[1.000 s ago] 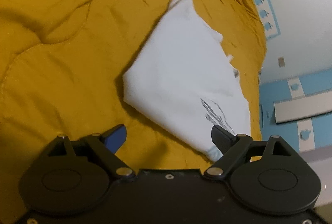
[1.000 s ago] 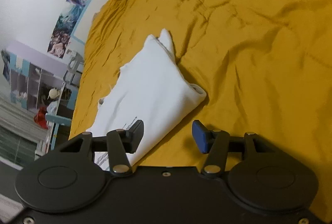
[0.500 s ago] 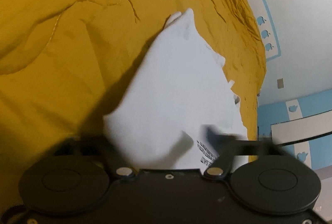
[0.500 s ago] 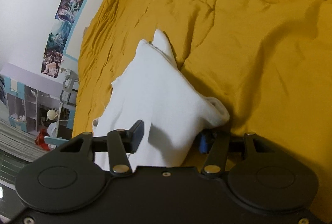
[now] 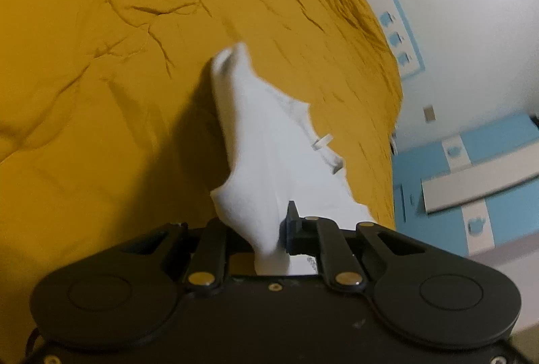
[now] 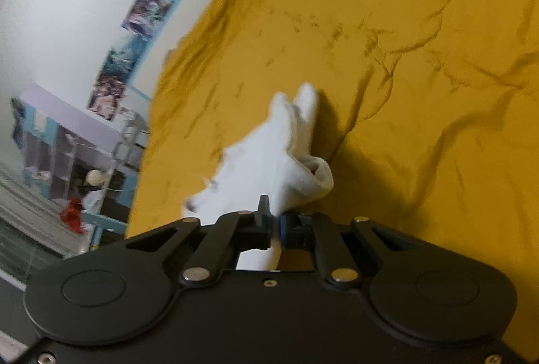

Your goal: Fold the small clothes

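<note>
A small white garment (image 5: 269,145) lies on a mustard-yellow bedspread (image 5: 101,77), its near edge raised and its far tip on the bed. My left gripper (image 5: 269,236) is shut on its near corner, the cloth bunched between the fingers. In the right wrist view the same white garment (image 6: 273,158) stretches away from me, with a rolled fold at its right side. My right gripper (image 6: 274,222) is shut on its other near corner. The garment's printed side is hidden.
The bedspread (image 6: 404,60) is wrinkled and fills most of both views. A white wall with posters (image 6: 134,20) and a blue border runs along the bed's far side. Shelves (image 6: 67,161) and blue-white furniture (image 5: 471,178) stand beyond the bed's edge.
Both grippers went from open, beside the flat folded garment, to shut on its near corners. The near edge has been lifted off the bed, and the garment now looks narrower and bunched.
</note>
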Demonstrator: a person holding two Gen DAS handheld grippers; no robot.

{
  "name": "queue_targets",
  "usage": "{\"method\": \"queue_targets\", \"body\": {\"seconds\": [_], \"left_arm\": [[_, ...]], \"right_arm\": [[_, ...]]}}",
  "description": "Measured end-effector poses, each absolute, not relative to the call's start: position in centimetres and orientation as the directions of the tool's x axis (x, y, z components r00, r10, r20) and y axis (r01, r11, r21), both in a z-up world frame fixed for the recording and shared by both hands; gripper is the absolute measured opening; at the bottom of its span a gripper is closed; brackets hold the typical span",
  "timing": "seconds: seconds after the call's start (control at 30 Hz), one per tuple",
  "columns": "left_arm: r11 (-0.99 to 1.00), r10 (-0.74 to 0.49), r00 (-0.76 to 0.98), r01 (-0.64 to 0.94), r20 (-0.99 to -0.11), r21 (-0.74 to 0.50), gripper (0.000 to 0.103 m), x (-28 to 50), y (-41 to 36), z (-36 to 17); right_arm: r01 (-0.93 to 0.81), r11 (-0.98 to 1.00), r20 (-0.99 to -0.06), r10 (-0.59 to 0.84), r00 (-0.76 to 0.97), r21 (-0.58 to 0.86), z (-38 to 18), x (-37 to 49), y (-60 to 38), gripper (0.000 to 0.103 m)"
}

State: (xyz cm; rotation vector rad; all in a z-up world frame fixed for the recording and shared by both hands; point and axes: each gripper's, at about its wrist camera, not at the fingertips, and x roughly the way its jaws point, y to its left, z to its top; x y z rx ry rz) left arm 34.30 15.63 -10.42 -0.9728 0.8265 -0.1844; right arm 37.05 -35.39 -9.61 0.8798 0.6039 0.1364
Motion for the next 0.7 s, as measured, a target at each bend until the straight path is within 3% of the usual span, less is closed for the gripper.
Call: {"method": "queue_targets", "body": {"seconds": [0.17, 0.33, 0.43, 0.47, 0.5, 0.57, 0.6, 0.63, 0.7], "left_arm": [[0.616, -0.519, 0.626, -0.198, -0.582, -0.763, 0.011, 28.6, 15.7, -10.2], [0.646, -0.517, 0.523, -0.281, -0.678, -0.71, 0.018, 25.2, 16.3, -14.7], [0.601, -0.546, 0.532, -0.289, -0.647, -0.745, 0.022, 24.0, 17.9, -15.4], [0.607, -0.539, 0.537, -0.286, -0.649, -0.741, 0.026, 23.5, 18.5, -14.8], [0.628, -0.528, 0.538, -0.275, -0.658, -0.728, 0.039, 23.4, 19.0, -14.0], [0.681, -0.484, 0.55, -0.252, -0.68, -0.688, 0.055, 23.2, 19.7, -11.9], [0.712, -0.457, 0.563, -0.232, -0.688, -0.663, 0.065, 23.5, 19.7, -10.8], [0.757, -0.415, 0.586, -0.203, -0.696, -0.621, 0.069, 23.8, 19.8, -9.5], [0.822, -0.349, 0.63, -0.15, -0.693, -0.55, 0.071, 25.0, 19.6, -7.9]], "right_arm": [[0.122, 0.64, -0.445, 0.372, 0.815, 0.758, -9.7, 28.9, -36.2, 0.005], [0.206, 0.647, -0.525, 0.349, 0.776, 0.734, -13.7, 24.2, -36.8, 0.005], [0.254, 0.643, -0.57, 0.347, 0.744, 0.722, -15.6, 23.8, -37.7, 0.009], [0.257, 0.655, -0.581, 0.341, 0.739, 0.711, -15.6, 23.5, -38.1, 0.01], [0.249, 0.676, -0.59, 0.334, 0.735, 0.693, -15.0, 23.4, -38.1, 0.018], [0.226, 0.735, -0.61, 0.306, 0.731, 0.639, -13.4, 23.3, -38.7, 0.031], [0.219, 0.77, -0.617, 0.272, 0.738, 0.6, -12.4, 23.5, -38.9, 0.043], [0.206, 0.797, -0.616, 0.245, 0.749, 0.567, -11.5, 23.8, -39.1, 0.049], [0.141, 0.862, -0.591, 0.206, 0.78, 0.487, -9.5, 25.4, -38.9, 0.049]]}}
